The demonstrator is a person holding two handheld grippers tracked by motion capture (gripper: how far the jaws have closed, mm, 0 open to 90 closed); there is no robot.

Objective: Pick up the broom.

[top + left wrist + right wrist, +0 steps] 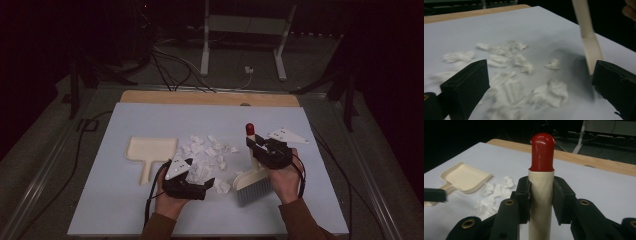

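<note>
A hand brush point(253, 184) with a cream handle point(541, 207) and a red cap point(542, 152) stands upright on the table, bristles down. My right gripper point(258, 146) is shut on its handle just below the cap, one pad on each side point(541, 195). A cream dustpan point(150, 149) lies flat at the left point(465, 177). Crumpled white paper scraps point(206, 150) are scattered between dustpan and brush point(506, 60). My left gripper point(207, 184) is low at the near edge of the scraps, open point(541, 87), with nothing held. The brush handle point(590, 42) rises just past its right jaw.
A pale blue sheet point(120, 210) covers the wooden table point(210, 96). Beyond the table are a dark floor, cables point(172, 65) and a white stand's legs point(205, 55). A person's hand and brown sleeve point(305, 222) come in from the near edge.
</note>
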